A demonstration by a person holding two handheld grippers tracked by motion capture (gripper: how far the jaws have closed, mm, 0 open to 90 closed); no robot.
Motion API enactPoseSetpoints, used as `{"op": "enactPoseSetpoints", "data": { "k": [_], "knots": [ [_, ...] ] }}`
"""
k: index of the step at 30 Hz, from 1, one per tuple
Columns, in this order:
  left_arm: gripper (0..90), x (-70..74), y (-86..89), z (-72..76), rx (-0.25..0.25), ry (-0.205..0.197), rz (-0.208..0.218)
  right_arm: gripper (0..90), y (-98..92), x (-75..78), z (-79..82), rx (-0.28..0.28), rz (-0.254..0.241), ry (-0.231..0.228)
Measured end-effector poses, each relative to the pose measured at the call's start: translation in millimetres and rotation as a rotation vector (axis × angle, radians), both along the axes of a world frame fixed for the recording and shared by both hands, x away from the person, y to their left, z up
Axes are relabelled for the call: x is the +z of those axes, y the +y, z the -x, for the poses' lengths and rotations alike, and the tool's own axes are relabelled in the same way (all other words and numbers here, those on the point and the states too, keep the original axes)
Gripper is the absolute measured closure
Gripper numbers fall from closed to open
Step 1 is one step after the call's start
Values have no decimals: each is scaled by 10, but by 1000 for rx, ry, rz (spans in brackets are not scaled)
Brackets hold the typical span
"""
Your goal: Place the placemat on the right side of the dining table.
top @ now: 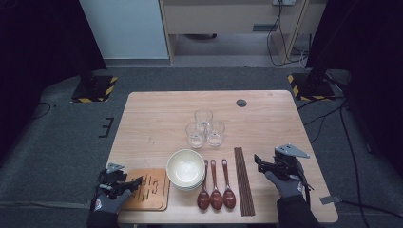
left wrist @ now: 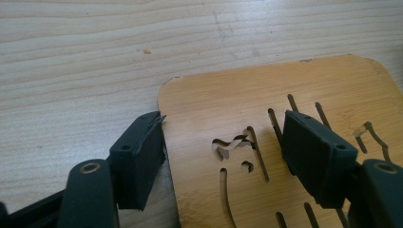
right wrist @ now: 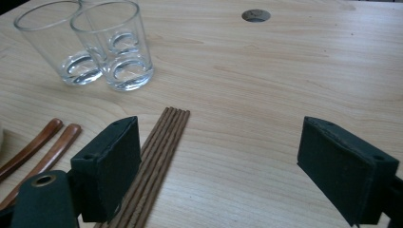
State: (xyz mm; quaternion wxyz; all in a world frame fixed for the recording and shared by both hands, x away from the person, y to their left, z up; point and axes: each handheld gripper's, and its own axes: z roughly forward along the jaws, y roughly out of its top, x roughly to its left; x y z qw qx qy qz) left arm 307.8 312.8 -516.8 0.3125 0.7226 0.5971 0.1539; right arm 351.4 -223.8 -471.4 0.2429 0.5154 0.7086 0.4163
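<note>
While the left gripper [left wrist: 223, 156] straddles the wooden trivet's [left wrist: 294, 90] edge with jaws apart — not yet clamped — the right gripper [right wrist: 237, 166] hangs wide open near the chopsticks [right wrist: 161, 152], everything unmoved.

On the counter [top: 152, 114], a stack of bowls [top: 185, 168] sits at the centre front, with three glasses [top: 205, 127] clustered at its 12 o'clock. A slotted board [top: 149, 190] lies at the bowls' 9 o'clock. Three spoons [top: 216, 187], then a row of chopsticks [top: 244, 183], lie at their 3 o'clock.
</note>
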Motion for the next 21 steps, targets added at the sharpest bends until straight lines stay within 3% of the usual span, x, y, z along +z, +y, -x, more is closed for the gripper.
{"op": "enactPoseSetpoints", "data": {
  "k": [15,21],
  "knots": [
    [324,8,81,29,33,-3,-2,156,208,223,111,65,-57,-50],
    [322,3,90,29,45,-5,6,117,317,290,162,98,-89,-71]
  ]
}}
